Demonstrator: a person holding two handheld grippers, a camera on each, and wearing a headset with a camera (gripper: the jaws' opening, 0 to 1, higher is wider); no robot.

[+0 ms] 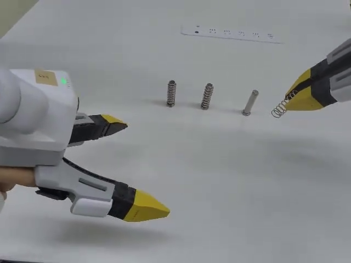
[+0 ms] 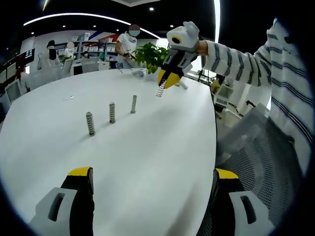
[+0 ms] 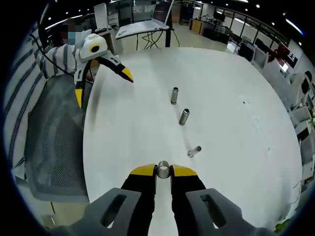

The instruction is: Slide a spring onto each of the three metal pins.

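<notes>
Two of the three metal pins already carry springs: the left pin (image 1: 171,93) and the middle pin (image 1: 207,96) stand upright on the white bench (image 1: 219,181), each wrapped in a coil. The third pin (image 1: 250,103), next in the row to their right in the head view, is bare, so one spring is left to fit. That last spring (image 1: 279,109) hangs from the tips of the right tool (image 1: 286,105), whose jaws are pressed together on one end of it; it is in the air, near the bare pin's right and not yet over it. The left tool (image 1: 147,167) hovers well apart from the pins, jaws spread wide with nothing between them. A white power strip (image 1: 230,33) lies at the far side; no writing on it is legible, and the tan sticker (image 1: 46,77) on the left tool's housing is too blurred to read.
</notes>
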